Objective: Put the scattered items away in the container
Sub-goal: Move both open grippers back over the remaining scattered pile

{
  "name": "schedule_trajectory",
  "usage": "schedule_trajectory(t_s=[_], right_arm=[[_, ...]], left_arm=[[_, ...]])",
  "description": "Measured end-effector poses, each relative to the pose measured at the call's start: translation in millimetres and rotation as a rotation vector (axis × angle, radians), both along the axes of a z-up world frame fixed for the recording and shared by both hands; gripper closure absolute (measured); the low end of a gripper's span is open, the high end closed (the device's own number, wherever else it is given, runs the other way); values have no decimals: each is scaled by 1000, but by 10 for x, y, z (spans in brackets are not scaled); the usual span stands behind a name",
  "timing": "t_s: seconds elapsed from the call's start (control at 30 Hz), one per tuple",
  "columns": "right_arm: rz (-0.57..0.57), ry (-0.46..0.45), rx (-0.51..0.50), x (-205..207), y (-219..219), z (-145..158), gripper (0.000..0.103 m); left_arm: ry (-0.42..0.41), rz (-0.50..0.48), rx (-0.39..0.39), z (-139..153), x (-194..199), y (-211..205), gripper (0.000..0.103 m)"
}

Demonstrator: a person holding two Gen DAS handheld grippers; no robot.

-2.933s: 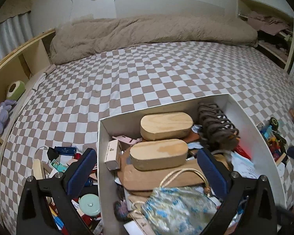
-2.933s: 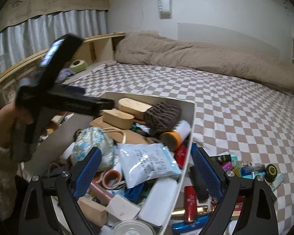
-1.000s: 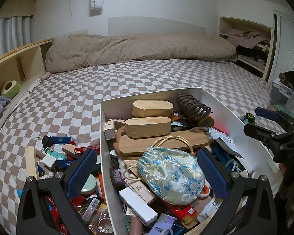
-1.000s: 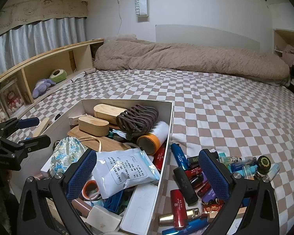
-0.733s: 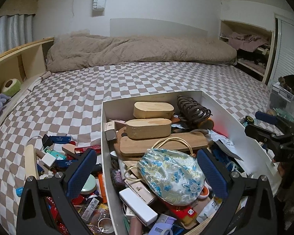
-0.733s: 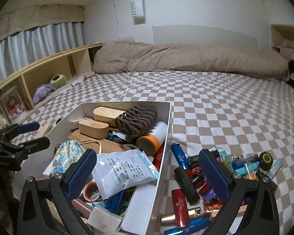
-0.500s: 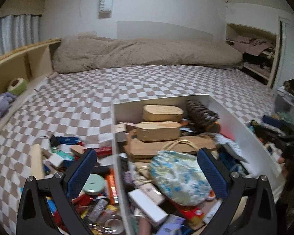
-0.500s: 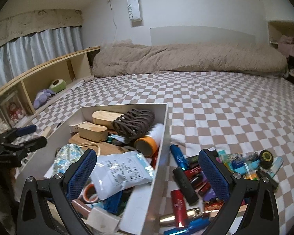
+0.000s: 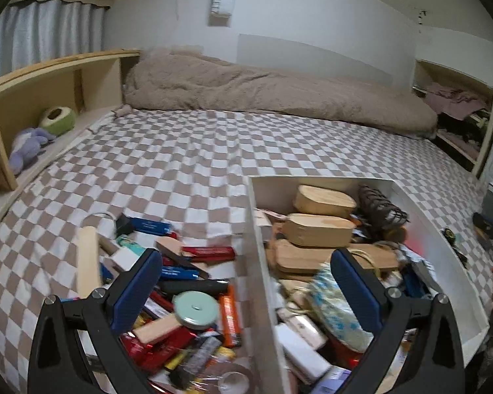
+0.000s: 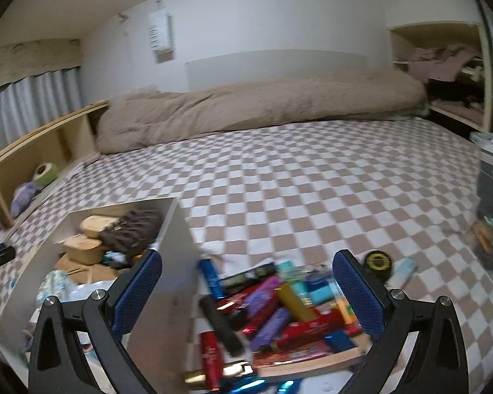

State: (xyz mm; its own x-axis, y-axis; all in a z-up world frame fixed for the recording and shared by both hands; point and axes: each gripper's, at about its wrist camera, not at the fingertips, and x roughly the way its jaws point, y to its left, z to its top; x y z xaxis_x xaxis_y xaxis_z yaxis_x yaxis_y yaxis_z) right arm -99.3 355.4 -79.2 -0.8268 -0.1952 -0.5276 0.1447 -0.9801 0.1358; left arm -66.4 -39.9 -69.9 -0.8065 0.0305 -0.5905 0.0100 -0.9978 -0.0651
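Below, one white container (image 9: 258,229) on the checkered bed (image 9: 187,151) holds two wooden boxes (image 9: 318,229); scattered items (image 10: 279,298) lie at its three and nine o'clock; left gripper (image 9: 246,287) and right gripper (image 10: 246,290) fingers wide, empty; labels unreadable

A home bedroom: checkered bed (image 9: 213,151), rumpled beige duvet (image 9: 263,95), curtain (image 9: 46,39), and shelf (image 9: 49,88) (soft toy (image 9: 26,151) inside)

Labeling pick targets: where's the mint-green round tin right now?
Left wrist view: the mint-green round tin lies in the loose pile on the checkered bedspread, outside the white box by its left wall, beside an orange tube.
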Motion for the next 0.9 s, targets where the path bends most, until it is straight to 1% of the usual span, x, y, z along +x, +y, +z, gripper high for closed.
schedule_trajectory(t_s=[0.13, 0.27, 0.43, 0.53, 0.67, 0.77, 0.9], right_arm=[[-60, -1, 5, -34, 229, -25, 0], [-116, -7, 1, -75, 434, -72, 0], [-166, -39, -6, -122, 619, -149, 0], [-173, -71, -11, -140, 692, -205, 0], [-174, -123, 18, -169, 701, -312, 0], [-170, -163, 28, -175, 706, -398, 0], [-173, -194, 39, -176, 702, -466, 0]], left_arm=[[-3, 60, 16, -40, -26, -196, 0], [0, 149, 19, -74, -36, -408, 0], [-21, 237, 44, -173, -37, -652, 0], [-53, 285, 64, -285, -17, -796, 0], [-115, 348, 90, -457, 5, -968, 0], [-160, 377, 114, -555, -1, -1054, 0], [-235, 409, 122, -666, -42, -1080, 0]])
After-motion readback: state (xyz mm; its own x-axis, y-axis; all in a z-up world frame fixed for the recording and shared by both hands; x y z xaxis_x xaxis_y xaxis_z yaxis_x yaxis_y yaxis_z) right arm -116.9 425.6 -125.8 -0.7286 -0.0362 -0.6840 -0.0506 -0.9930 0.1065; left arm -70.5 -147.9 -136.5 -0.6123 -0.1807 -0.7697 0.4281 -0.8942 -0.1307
